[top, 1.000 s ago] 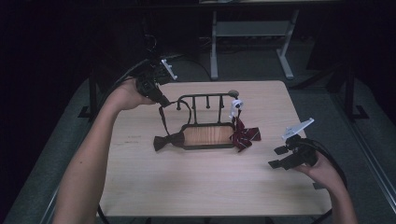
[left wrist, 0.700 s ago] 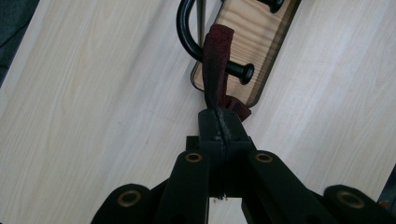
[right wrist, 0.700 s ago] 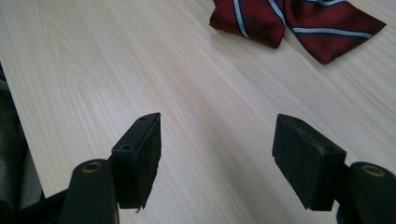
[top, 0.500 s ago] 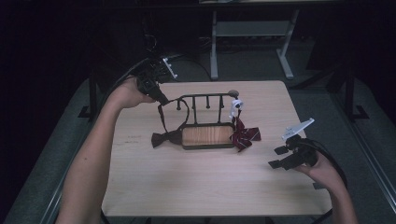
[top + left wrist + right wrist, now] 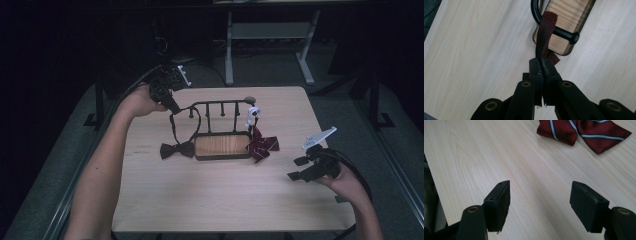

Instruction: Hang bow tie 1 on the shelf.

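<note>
My left gripper (image 5: 541, 65) jaws pinch the dark bow tie's strap (image 5: 544, 35), looped over the rack (image 5: 220, 107); its bow (image 5: 176, 149) lies on the table (image 5: 210, 200). My right gripper (image 5: 540, 203) waits open. I judge the hanging half done.

The table (image 5: 215, 200) was pale wood-grain, the rack (image 5: 220, 107) black on a light wooden base (image 5: 221, 145), one bow tie (image 5: 176, 149) plain dark maroon like its strap (image 5: 545, 35), the other tie (image 5: 584, 131) red with blue-and-white stripes, and both grippers (image 5: 541, 65) (image 5: 540, 205) black.
</note>
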Motion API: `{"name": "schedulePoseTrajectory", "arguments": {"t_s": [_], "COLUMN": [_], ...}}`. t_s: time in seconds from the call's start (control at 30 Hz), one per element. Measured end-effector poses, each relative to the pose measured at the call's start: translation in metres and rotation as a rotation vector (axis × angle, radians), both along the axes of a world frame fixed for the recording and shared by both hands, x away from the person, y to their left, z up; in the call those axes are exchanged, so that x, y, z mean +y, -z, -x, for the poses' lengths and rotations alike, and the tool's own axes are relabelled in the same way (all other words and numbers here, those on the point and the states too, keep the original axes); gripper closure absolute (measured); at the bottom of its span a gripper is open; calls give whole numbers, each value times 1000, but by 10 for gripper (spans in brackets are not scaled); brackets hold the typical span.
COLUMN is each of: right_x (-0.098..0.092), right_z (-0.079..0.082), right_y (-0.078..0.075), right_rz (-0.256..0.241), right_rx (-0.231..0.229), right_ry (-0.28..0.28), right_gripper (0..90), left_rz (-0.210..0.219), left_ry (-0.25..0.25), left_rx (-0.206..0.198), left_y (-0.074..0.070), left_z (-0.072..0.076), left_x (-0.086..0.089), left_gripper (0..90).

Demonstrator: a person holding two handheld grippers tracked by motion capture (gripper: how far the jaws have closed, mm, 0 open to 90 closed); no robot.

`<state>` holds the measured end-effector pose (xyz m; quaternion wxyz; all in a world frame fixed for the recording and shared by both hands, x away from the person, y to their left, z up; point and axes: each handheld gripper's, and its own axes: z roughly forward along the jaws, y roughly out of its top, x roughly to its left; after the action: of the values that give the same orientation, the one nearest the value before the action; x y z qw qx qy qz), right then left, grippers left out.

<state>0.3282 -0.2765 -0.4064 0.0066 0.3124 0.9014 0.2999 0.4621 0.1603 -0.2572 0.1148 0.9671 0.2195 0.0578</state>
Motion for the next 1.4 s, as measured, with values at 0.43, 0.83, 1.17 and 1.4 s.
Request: {"name": "schedulePoseTrajectory", "arguments": {"t_s": [0.43,0.83,1.17,1.4], "right_x": [0,2,0,0], "right_z": [2,2,1,-1], "right_y": [-1,0,0,1], "right_rz": [0,6,3,3], "right_rx": [0,-2,2,5], "right_ry": [6,9,20,16], "right_gripper": [326,326,326,326], "left_rz": [27,85,129,148], "left_ry": [-13,17,42,62], "left_rx": [-32,-50,-56,-80], "left_y": [-3,5,16,29], "left_z": [14,41,67,92], "left_x": [15,30,40,46], "left_gripper": [724,691,632,588]}}
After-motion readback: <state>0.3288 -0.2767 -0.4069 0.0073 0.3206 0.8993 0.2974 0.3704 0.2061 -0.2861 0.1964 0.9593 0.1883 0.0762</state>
